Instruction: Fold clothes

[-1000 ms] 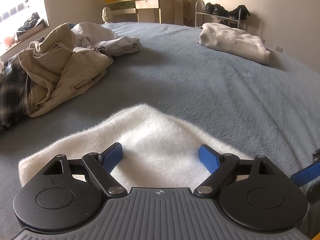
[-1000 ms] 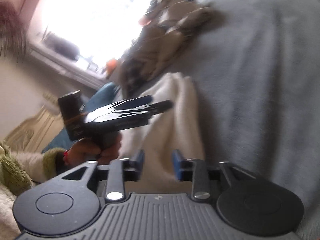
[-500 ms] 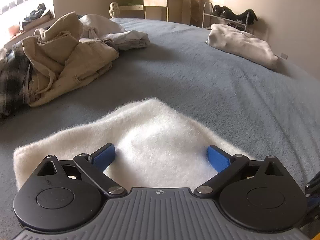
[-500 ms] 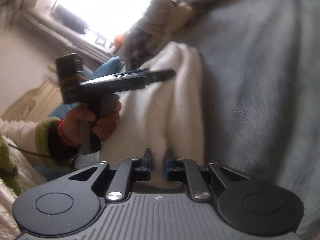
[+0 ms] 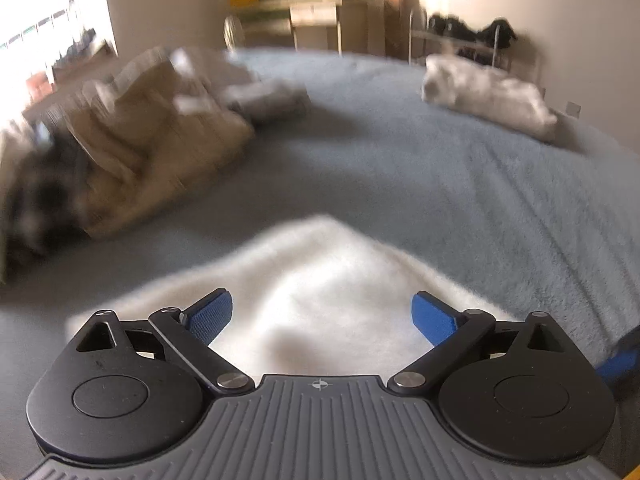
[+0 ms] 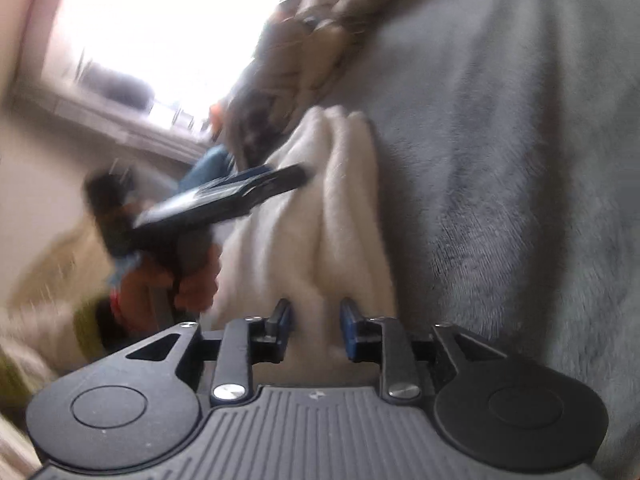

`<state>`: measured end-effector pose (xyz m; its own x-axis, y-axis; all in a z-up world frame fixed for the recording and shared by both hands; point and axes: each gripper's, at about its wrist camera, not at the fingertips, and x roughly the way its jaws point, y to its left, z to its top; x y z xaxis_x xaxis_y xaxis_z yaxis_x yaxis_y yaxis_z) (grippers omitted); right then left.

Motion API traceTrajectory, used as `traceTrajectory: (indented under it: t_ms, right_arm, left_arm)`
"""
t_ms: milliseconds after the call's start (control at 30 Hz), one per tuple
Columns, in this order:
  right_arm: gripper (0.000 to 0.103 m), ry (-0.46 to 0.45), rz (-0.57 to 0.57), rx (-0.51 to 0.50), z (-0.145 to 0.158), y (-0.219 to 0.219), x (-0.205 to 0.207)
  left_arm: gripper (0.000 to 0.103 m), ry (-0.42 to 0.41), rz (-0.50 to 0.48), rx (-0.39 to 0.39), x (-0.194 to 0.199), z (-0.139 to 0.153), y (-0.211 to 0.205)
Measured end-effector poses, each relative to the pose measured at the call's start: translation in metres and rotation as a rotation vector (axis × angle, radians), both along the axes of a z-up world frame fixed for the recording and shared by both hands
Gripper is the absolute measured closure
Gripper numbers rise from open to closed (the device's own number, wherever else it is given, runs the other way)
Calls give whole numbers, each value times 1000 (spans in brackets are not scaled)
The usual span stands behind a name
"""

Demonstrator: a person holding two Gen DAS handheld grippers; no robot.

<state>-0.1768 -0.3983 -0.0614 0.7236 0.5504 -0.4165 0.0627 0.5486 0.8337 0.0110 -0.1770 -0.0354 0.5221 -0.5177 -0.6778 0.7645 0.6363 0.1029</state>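
A fluffy white garment (image 5: 320, 264) lies folded on the grey-blue bedcover (image 5: 400, 168), just ahead of my left gripper (image 5: 322, 304). That gripper hangs above the cloth with its jaws wide open and nothing between them. In the right wrist view the same garment (image 6: 320, 208) runs away from my right gripper (image 6: 316, 310), whose jaws are opening; a ridge of the white cloth sits in the gap, and the pads stand off it. A hand (image 6: 192, 276) holds the left gripper (image 6: 292, 176) over the garment's left side. A blue right fingertip (image 5: 620, 360) shows at the left view's edge.
A heap of beige and dark clothes (image 5: 152, 152) lies on the bed's left. A folded pale garment (image 5: 488, 96) rests at the far right. Beyond the bed stand a desk (image 5: 312, 16) and a shoe rack (image 5: 472, 36). A bright window (image 6: 160, 20) is on the left.
My right gripper pinched nearly shut on the white cloth half a second ago and has spread apart again. My left gripper widened slightly and lifted a little off the garment.
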Motion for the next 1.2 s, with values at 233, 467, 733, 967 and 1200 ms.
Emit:
traceTrajectory:
  t_ms: [233, 467, 733, 967, 1200]
  right_arm:
    - [56, -149, 119, -29, 47, 32, -30]
    - [57, -121, 405, -249, 20, 149, -11]
    - [57, -173, 301, -329, 21, 178, -11]
    - [50, -177, 258, -250, 2, 197, 2]
    - [51, -147, 218, -129, -9, 188, 9]
  left_arm:
    - [3, 33, 63, -47, -10, 35, 81]
    - [4, 135, 231, -38, -3, -2, 107]
    - [3, 155, 240, -6, 0, -13, 90]
    - [0, 231, 298, -57, 6, -22, 94]
    - [0, 222, 312, -50, 2, -22, 90]
